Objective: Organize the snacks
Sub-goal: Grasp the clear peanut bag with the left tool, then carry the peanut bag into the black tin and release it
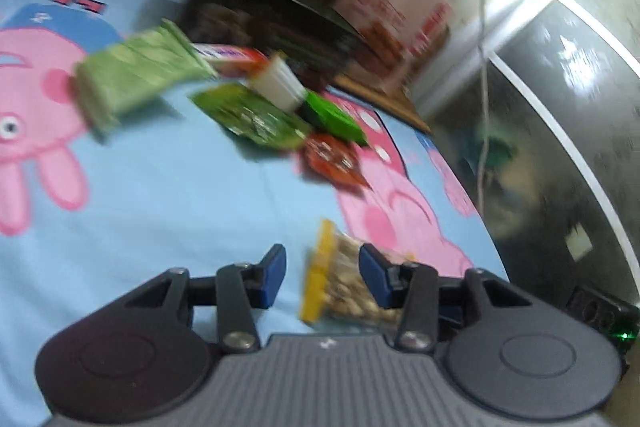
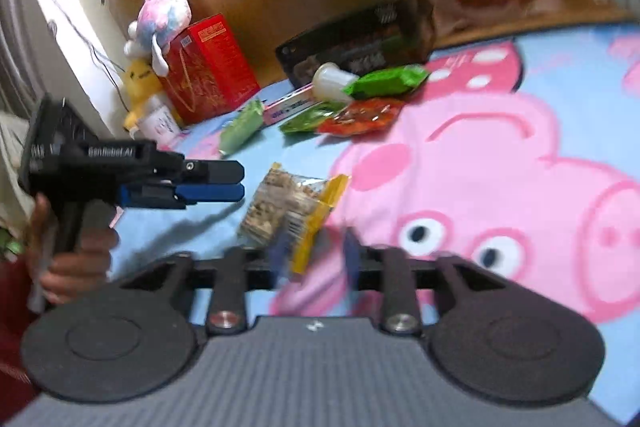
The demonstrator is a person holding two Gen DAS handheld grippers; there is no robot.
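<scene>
A clear packet of nuts with a yellow edge [image 1: 344,279] lies on the blue cartoon bedsheet [image 1: 160,207]. My left gripper [image 1: 322,277] is open, its blue pads on either side of the packet's near end. In the right wrist view the packet [image 2: 288,211] lies just ahead of my right gripper [image 2: 316,253], which is open, its blurred pads astride the yellow edge. The left gripper [image 2: 240,183] shows there from the side, left of the packet. Further back lie a pale green pack [image 1: 132,75], a dark green packet [image 1: 252,115], a red packet [image 1: 332,159] and a bright green packet [image 1: 332,115].
A black tray box [image 1: 260,15] and a pink-printed carton [image 1: 396,11] stand at the back of the bed. A red box [image 2: 208,67] and plush toys [image 2: 160,15] sit by the wooden headboard. A white cup [image 2: 332,81] lies among the snacks. A dark cabinet [image 1: 560,147] flanks the bed.
</scene>
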